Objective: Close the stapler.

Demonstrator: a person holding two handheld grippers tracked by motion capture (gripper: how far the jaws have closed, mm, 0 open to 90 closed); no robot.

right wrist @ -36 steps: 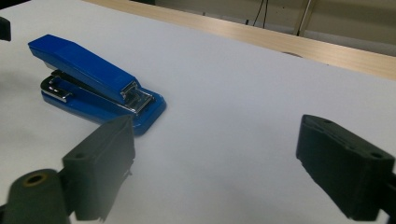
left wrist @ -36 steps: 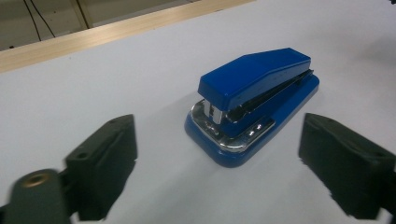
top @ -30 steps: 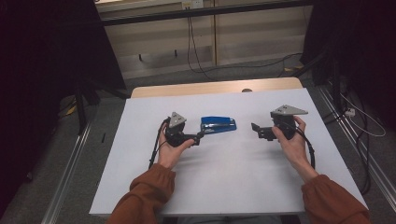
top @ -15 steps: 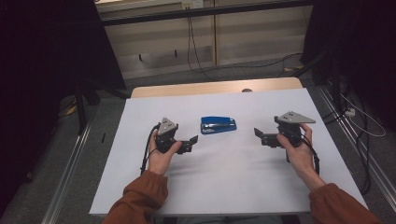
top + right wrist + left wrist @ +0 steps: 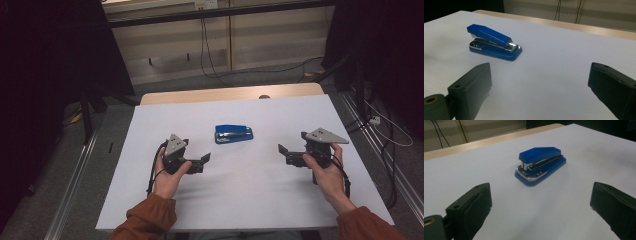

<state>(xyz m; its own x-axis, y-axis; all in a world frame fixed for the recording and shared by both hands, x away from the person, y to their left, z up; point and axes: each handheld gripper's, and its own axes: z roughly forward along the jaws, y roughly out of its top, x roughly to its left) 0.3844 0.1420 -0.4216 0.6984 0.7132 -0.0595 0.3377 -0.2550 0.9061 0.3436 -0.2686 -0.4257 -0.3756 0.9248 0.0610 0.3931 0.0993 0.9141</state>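
Note:
A blue stapler point(image 5: 233, 134) with a chrome magazine lies flat on the white table top point(image 5: 240, 200), untouched. My left gripper point(image 5: 201, 163) is held to its near left, jaws wide open and empty. In the left gripper view the stapler point(image 5: 540, 165) sits ahead of the open left gripper point(image 5: 540, 195), well clear of it. My right gripper point(image 5: 285, 155) is held to the stapler's near right, also open and empty, pointing left. In the right gripper view the stapler point(image 5: 494, 42) lies ahead and to the left of the open right gripper point(image 5: 539, 72).
A wooden strip point(image 5: 230, 94) runs along the table's far edge. Cables point(image 5: 385, 130) trail over the floor to the right, and a metal rail point(image 5: 75, 175) runs along the left side. White surface lies all around the stapler.
Both hands have drawn back toward the person and away from the stapler. The left gripper has also shifted left. The stapler has not moved.

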